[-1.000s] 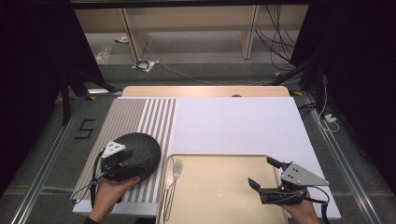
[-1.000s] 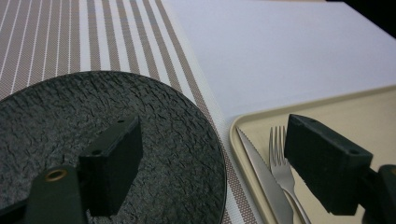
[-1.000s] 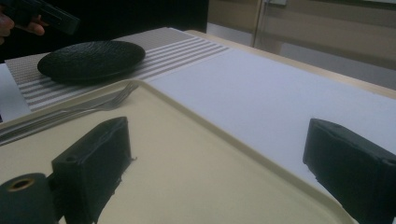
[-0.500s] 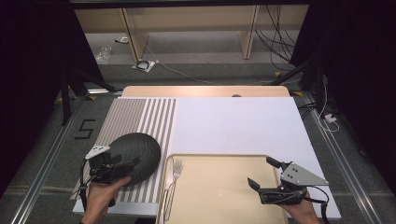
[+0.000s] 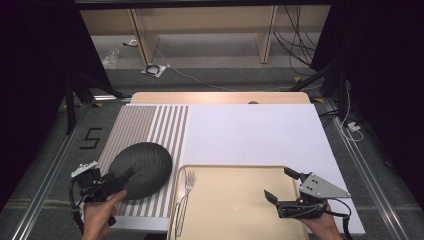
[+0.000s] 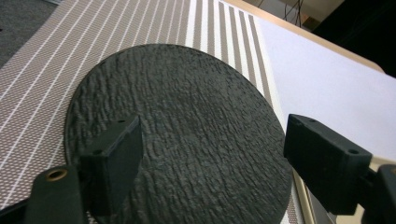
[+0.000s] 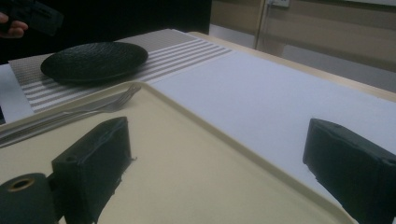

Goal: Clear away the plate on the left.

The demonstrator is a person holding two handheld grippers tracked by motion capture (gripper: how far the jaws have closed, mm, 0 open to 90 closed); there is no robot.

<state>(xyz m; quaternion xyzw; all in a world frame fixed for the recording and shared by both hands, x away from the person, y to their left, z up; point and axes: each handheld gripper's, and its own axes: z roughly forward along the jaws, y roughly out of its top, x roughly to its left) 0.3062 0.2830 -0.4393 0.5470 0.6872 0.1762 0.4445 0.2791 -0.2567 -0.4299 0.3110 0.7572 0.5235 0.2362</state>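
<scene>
High view: the left gripper (image 5: 117,181) sits at the near-left edge of the round, dark grey, rough-textured plate (image 5: 141,170), farther left and nearer the counter's front edge than a second ago, when it lay over the plate.
Change, meaning: the plate itself has not moved; I judge it set down on the striped grey-and-white placemat (image 5: 150,125) and the hand now backing off.
Left gripper view: jaws spread wide, released, one to each side of the plate (image 6: 177,135), neither pressing it.
Right gripper (image 5: 281,189): hovers over the near-right part of the cream rectangular plastic tray (image 5: 235,200), unmoved; jaws apart and empty.
Right gripper view: the tray (image 7: 196,154) lies beneath the jaws, the plate (image 7: 93,59) well beyond on the placemat.
Plate location: on the placemat, just left of the tray.
Count: one plate, one placemat, one tray, one silver metal fork (image 5: 186,190) at the tray's left side, one white sheet (image 5: 250,135) covering the counter, two grippers.
Next, likely: the fork, still on the tray.
</scene>
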